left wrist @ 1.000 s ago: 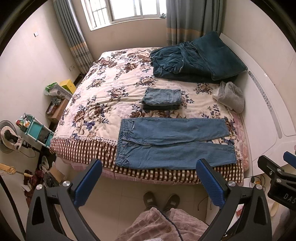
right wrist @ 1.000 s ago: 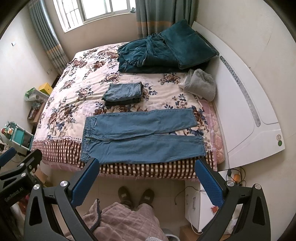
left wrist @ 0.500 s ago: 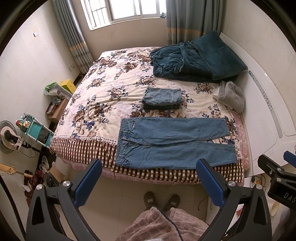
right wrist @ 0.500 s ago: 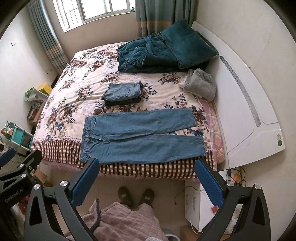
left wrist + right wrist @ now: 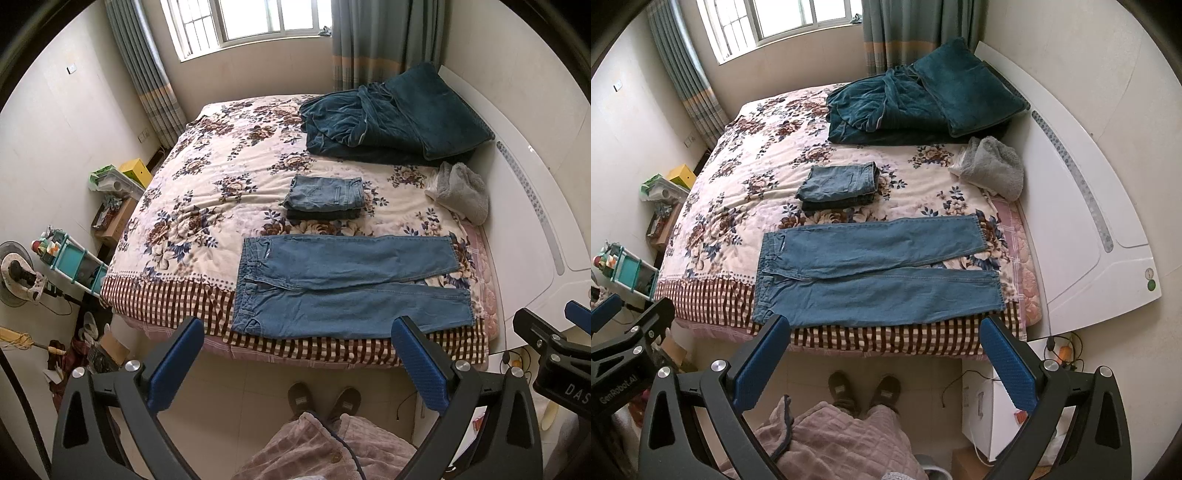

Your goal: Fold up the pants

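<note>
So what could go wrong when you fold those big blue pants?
The flat jeans lie right at the near edge of the bed, so a tug might slide them onto the floor. Their two legs are splayed apart near the hems, so a fold could come out crooked. The folded stack sits just behind them, and a far swing might knock it over.

Daylight falls through a barred window [image 5: 255, 22] straight ahead, curtains [image 5: 147, 74] at both sides. A bed [image 5: 221, 177] fills the room, pale tiled floor [image 5: 240, 391] below, white headboard [image 5: 535, 221] to the right.
</note>
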